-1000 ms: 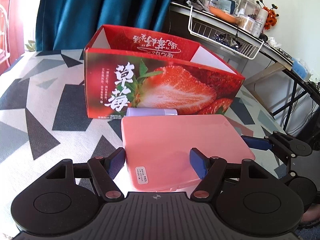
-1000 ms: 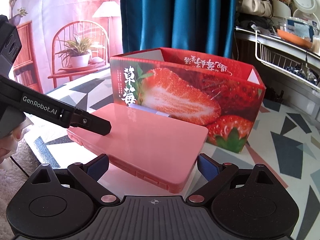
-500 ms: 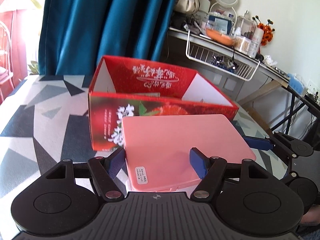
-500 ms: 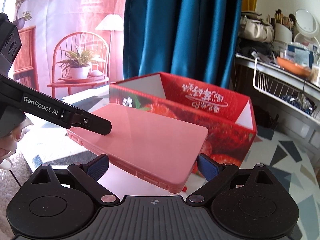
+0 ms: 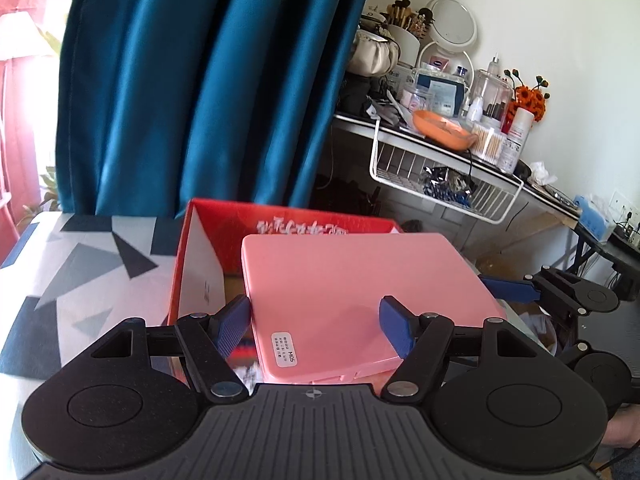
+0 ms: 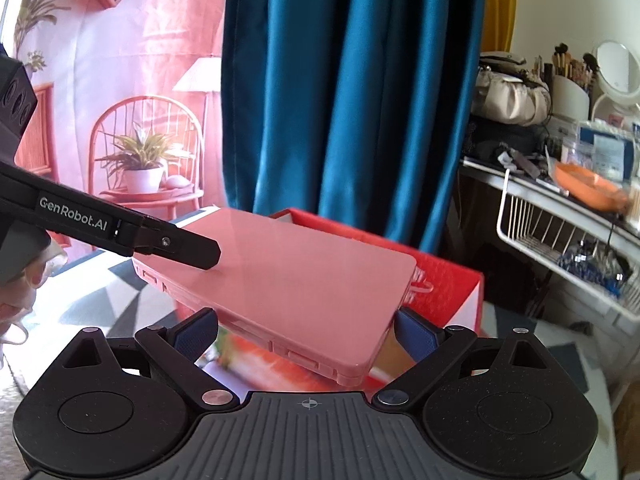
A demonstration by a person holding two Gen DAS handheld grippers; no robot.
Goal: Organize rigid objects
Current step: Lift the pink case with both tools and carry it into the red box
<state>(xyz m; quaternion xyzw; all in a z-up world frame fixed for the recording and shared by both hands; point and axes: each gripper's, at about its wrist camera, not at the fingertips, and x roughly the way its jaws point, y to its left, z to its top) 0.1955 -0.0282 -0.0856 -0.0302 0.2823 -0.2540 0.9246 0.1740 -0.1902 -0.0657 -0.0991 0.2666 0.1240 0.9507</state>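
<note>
A flat pink case (image 5: 352, 280) hangs level over the open top of the red strawberry box (image 5: 208, 248). My left gripper (image 5: 316, 324) is shut on the case's near left corner; the left pad presses its edge and the right finger lies over the lid. My right gripper (image 6: 306, 330) is shut on the pink case (image 6: 296, 264) across another corner, with a blue pad at each side. The left gripper's black finger (image 6: 188, 246) rests on the lid in the right wrist view. One blue finger of the right gripper (image 5: 506, 288) shows at the case's right edge. The red box (image 6: 448, 280) sits below and behind.
The box stands on a table with a grey and black triangle cloth (image 5: 80, 272). A blue curtain (image 5: 200, 100) hangs behind. A cluttered shelf with a white wire basket (image 5: 448, 176) is to the right. A person's hand (image 6: 20, 280) is at the far left.
Both grippers have lifted the pink case from the table in front of the box up and forward, over the box's open top. The purple item behind the case has dropped out of view.
</note>
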